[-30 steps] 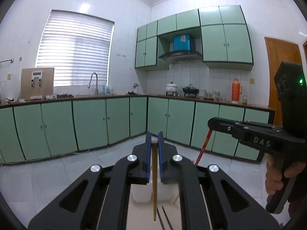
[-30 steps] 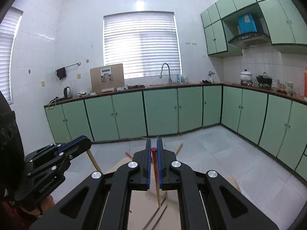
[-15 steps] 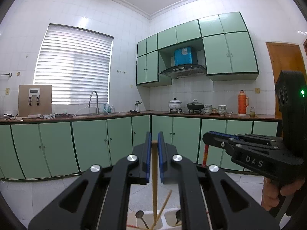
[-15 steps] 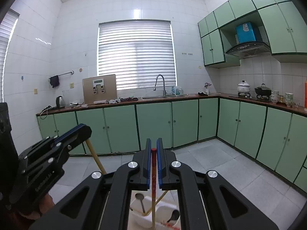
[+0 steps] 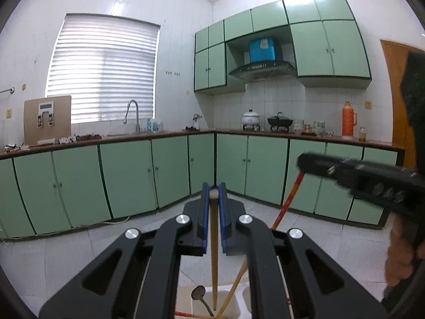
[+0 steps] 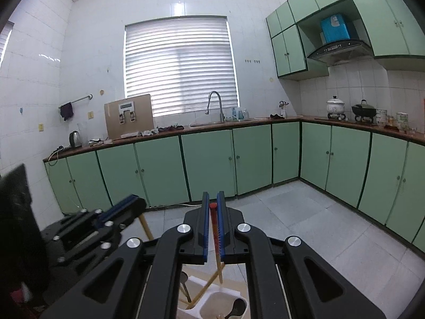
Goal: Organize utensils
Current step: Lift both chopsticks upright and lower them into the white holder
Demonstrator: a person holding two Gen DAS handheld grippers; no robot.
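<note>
My left gripper (image 5: 214, 189) is shut on a plain wooden chopstick (image 5: 214, 250) that hangs down into a white utensil holder (image 5: 233, 311) below it. A metal spoon (image 5: 199, 296) and another wooden chopstick (image 5: 233, 289) stand in that holder. My right gripper (image 6: 213, 199) is shut on a red-topped chopstick (image 6: 216, 239), whose lower end hangs above the white holder (image 6: 212, 303). In the left wrist view the right gripper (image 5: 301, 160) is at the right with the red chopstick (image 5: 288, 199) slanting down. In the right wrist view the left gripper (image 6: 138, 203) is at the lower left.
Green base cabinets (image 6: 207, 164) run along the walls under a brown countertop, with a sink tap (image 6: 215, 103) below the window. Pots (image 5: 279, 121) and an orange flask (image 5: 349, 118) stand on the counter. A tiled floor (image 6: 318, 220) lies beyond the holder.
Both grippers have tilted down a little, so more floor and the holder show. The red chopstick has swung over the holder's compartment. Both grips are unchanged.
</note>
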